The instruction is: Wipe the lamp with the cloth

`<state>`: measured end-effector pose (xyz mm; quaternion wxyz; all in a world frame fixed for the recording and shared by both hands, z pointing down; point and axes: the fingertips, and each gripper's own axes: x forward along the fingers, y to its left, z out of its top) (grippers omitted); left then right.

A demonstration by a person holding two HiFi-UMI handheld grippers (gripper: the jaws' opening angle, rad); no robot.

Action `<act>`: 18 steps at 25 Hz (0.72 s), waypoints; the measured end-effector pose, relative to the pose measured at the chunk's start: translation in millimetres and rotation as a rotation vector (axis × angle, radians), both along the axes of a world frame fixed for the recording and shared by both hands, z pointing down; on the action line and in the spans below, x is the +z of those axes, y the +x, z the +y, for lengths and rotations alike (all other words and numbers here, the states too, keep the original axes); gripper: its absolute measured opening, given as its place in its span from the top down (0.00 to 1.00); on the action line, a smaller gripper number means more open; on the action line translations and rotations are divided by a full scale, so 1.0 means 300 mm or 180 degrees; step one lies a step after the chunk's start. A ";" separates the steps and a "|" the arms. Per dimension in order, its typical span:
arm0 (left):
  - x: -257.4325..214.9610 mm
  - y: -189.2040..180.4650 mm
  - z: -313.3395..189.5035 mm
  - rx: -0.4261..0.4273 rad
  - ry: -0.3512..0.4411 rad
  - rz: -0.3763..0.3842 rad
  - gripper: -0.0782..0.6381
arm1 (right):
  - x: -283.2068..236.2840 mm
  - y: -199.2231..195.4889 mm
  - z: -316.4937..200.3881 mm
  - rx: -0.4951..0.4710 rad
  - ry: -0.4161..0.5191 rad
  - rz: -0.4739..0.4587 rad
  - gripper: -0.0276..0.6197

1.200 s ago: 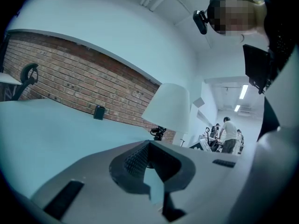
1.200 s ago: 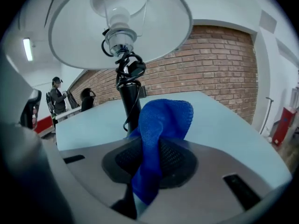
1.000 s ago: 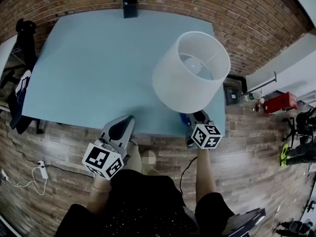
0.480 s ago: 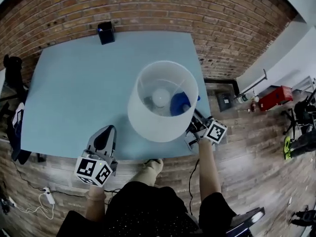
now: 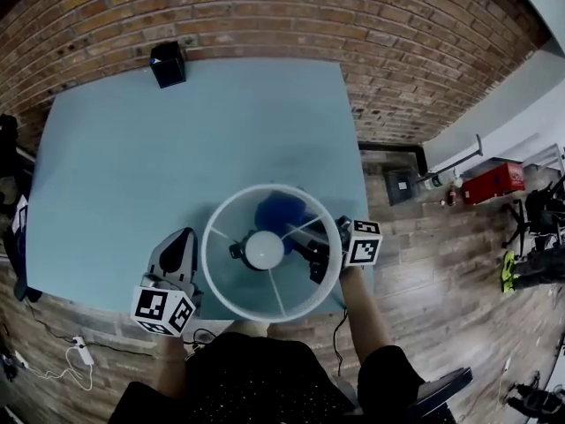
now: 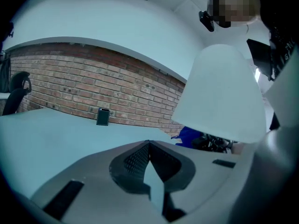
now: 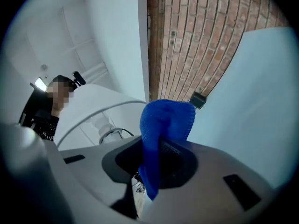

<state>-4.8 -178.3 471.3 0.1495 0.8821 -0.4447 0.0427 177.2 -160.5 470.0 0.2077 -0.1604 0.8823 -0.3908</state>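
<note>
Right gripper (image 7: 158, 158) is clamped on the blue cloth (image 7: 164, 120). Its forearm reaches forward, with the jaws under the lamp (image 5: 228, 281) shade near the bulb (image 5: 265, 249). Left gripper (image 6: 149, 143), jaws together on nothing, points over the table (image 5: 132, 148) just left of the shade. Each gripper carries a cube of square markers.

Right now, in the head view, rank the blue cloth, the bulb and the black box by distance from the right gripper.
1. Blue cloth: clamped in the right gripper.
2. Bulb: just to its left.
3. Black box: far table edge, by the wall.
</note>
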 end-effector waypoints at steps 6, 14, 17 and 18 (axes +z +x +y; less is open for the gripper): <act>0.053 0.039 -0.035 -0.0006 -0.0090 0.0054 0.88 | 0.116 -0.099 0.000 -0.0433 -0.0058 0.0674 0.84; 0.056 0.068 -0.014 -0.0001 -0.0086 0.0110 0.88 | 0.353 -0.106 -0.016 -0.0588 -0.0583 0.1653 0.84; 0.053 0.070 0.010 0.0017 -0.0080 0.0115 0.88 | 0.386 -0.069 -0.054 -0.0412 -0.0906 0.1834 0.84; 0.054 0.070 0.018 0.0024 -0.0086 0.0110 0.88 | 0.398 -0.056 -0.064 -0.0343 -0.0998 0.1946 0.84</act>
